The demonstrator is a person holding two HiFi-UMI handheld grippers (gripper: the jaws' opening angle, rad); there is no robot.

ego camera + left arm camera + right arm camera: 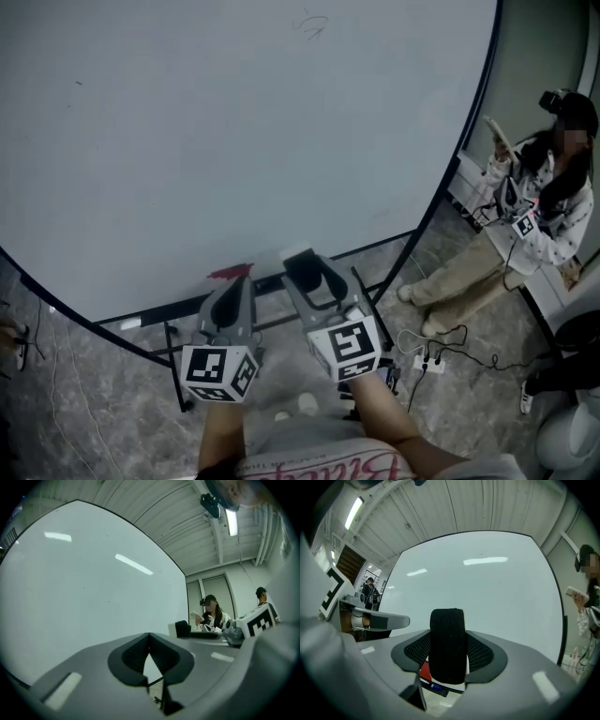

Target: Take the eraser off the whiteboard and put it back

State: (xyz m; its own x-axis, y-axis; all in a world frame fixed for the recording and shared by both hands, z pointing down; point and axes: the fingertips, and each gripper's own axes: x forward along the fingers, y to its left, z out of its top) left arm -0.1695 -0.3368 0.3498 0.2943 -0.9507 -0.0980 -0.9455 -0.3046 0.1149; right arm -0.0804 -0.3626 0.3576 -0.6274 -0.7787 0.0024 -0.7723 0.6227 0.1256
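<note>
the right gripper (448, 660) pinched the eraser (447, 639) upright between its jaws, whiteboard (487, 588) straight ahead of it (left gripper (149, 644) alongside, pressed together, empty).

Grey marbled floor (84, 422) down at 7 o'clock. White power strip (428, 362), black cables trailing, 4 o'clock. Person seated (548, 206) at 3 o'clock. Up top, slatted ceiling (154, 508), tube light (231, 522) glowing, 1 o'clock.
</note>
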